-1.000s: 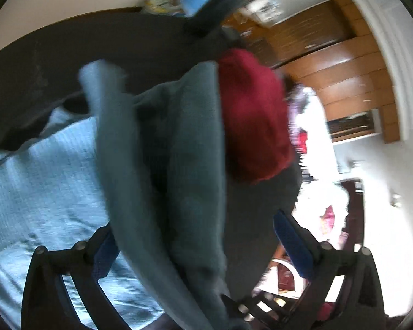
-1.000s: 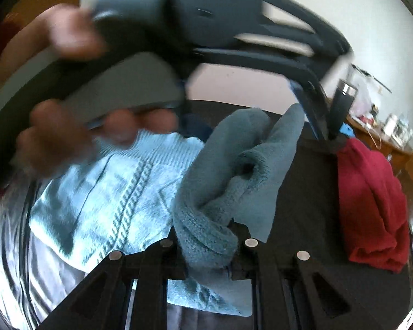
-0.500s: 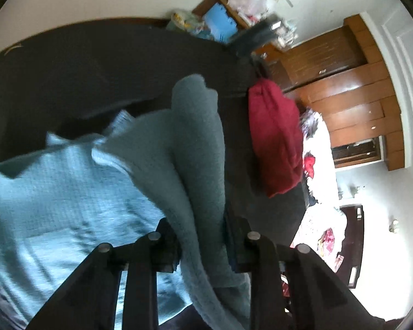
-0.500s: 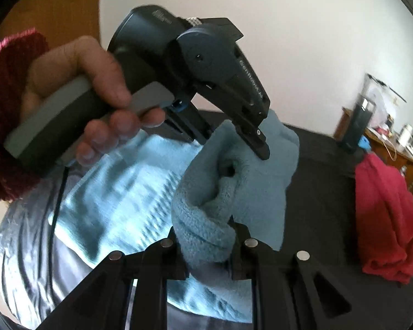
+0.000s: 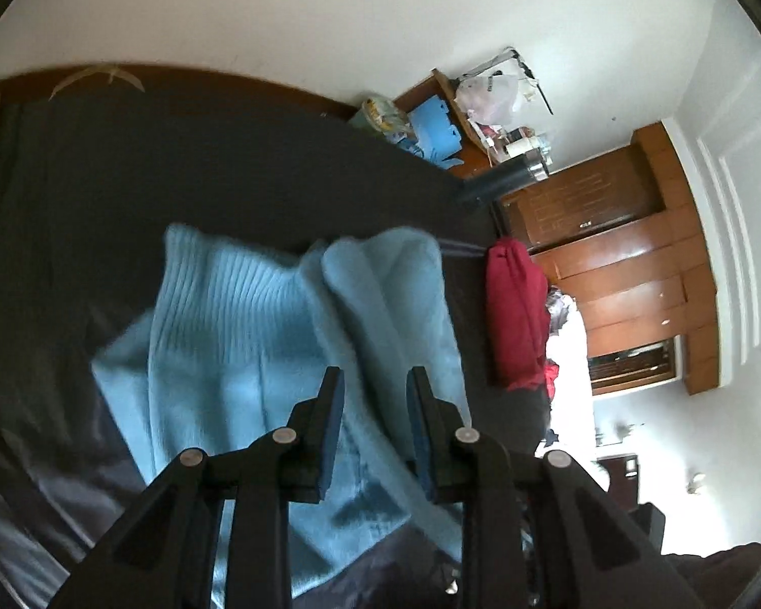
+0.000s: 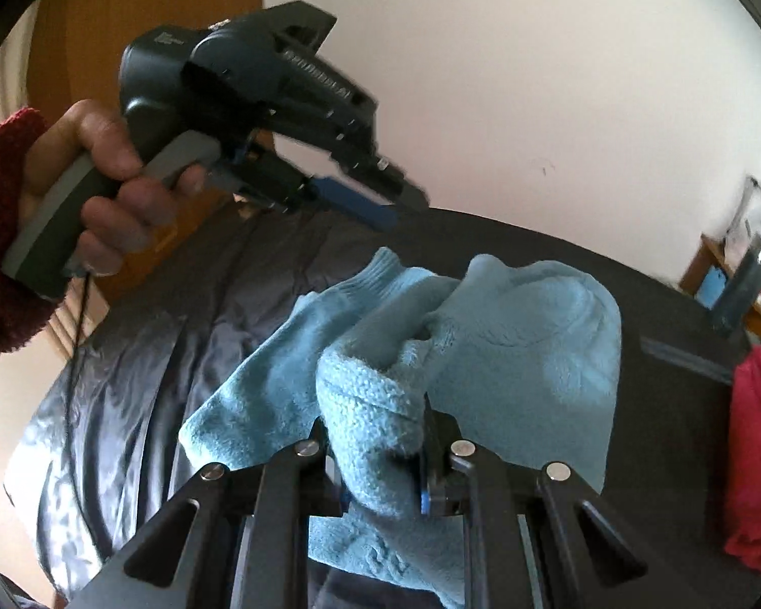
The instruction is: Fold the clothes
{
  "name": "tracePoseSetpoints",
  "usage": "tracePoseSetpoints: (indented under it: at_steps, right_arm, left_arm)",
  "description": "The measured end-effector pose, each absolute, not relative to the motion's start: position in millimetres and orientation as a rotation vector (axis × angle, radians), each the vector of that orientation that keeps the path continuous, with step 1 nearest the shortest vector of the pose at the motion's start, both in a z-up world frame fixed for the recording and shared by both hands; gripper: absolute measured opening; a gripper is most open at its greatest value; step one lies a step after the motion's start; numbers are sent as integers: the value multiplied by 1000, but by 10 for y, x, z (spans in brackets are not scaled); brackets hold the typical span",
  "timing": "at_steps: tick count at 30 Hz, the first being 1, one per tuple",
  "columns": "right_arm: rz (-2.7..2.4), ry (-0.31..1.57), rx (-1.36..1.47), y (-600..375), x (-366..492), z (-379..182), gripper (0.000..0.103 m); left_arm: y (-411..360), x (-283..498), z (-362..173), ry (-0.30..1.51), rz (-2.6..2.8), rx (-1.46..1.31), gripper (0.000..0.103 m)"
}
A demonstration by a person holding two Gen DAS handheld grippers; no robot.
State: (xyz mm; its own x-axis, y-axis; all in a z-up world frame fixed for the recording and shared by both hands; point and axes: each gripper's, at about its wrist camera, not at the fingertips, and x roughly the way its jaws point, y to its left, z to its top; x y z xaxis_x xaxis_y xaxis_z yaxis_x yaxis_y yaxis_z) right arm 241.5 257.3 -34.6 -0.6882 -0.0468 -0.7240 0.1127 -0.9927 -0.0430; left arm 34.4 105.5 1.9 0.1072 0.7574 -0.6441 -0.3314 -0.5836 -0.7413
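No text can be read: raised lettering runs along the side of the left gripper (image 6: 380, 198), and a small mark sits on its body, both too blurred.

Hidden under the bunched light blue sweater (image 6: 532, 345): the fingertips of the right tool (image 6: 380, 462), so no sight of where pads meet cloth. Cut off by the bottom edge in the right wrist view: the sweater's lower hem. Blurred with motion in the left wrist view: the sweater's folded edges. Cropped at the right edge: the red garment (image 6: 756, 462). Too small and smeared to identify: clutter on the wooden shelf (image 5: 487, 101). Lost off frame: the hand (image 6: 101, 177) past its red sleeve (image 6: 0, 233).
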Motion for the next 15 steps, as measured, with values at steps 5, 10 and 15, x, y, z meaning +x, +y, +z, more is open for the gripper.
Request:
tracePoseSetpoints:
  at_steps: [5, 10, 15]
  right_arm:
    - [-2812, 145, 1232, 2509, 2479, -304, 19]
    - [-2812, 191, 1246, 2371, 2521, -283, 19]
    - [-2828, 201, 1253, 2345, 2582, -292, 19]
  left_arm:
    - [1155, 410, -276, -522, 1506, -1590, 80]
    - [1715, 423, -400, -451, 1436, -1657, 89]
    - [2195, 461, -392, -379, 1403, -1653, 57]
